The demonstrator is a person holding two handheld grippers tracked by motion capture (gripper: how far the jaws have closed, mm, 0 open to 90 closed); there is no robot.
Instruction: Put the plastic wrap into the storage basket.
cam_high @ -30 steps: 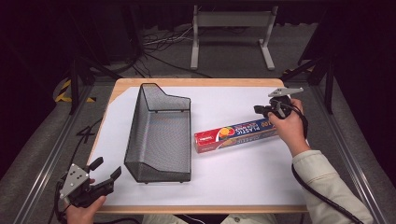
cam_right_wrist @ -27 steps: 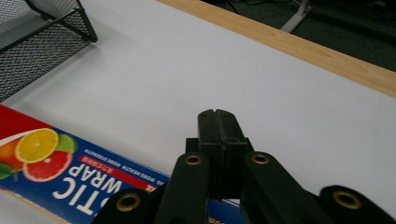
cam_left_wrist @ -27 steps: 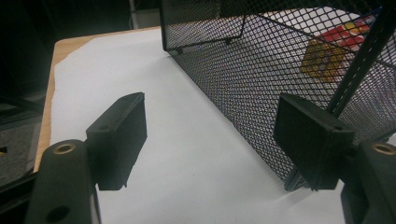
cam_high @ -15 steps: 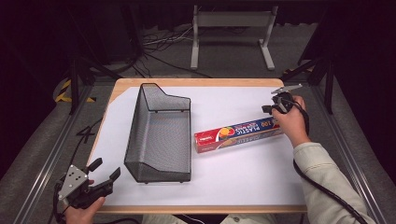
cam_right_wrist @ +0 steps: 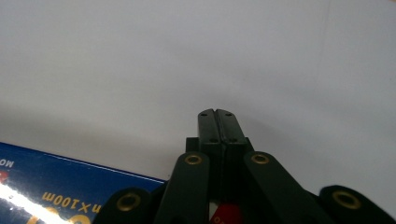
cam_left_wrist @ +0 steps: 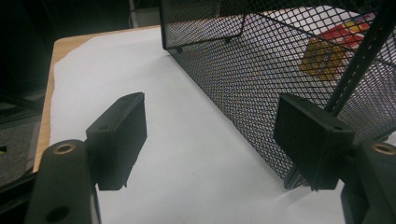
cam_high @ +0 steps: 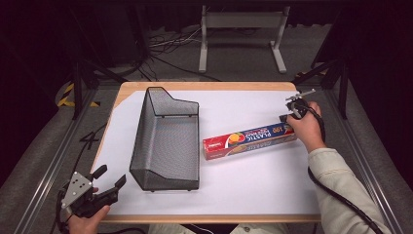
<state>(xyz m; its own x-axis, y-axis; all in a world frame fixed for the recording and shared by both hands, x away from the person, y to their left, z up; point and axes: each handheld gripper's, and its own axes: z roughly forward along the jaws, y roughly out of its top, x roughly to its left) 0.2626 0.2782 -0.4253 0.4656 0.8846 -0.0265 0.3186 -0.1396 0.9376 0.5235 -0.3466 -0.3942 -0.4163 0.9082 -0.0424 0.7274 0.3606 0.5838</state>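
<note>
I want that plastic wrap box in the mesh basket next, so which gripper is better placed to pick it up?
The right gripper, probably. It sits at the far end of the plastic wrap box, though shut. The left gripper is open but at the table's near-left corner, with the mesh basket between it and the box.

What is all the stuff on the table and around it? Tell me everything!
Wire basket: one, black, left half of the sheet, empty.
Plastic wrap box: one, blue and red, lying right of the basket.
Paper sheet: one, white, covering the table.
Table: one, wooden.
Metal stand: one, grey, floor beyond the table.
Left gripper: one, black, near left corner, jaws apart.
Right gripper: one, black, at the box's right end, jaws together.
</note>
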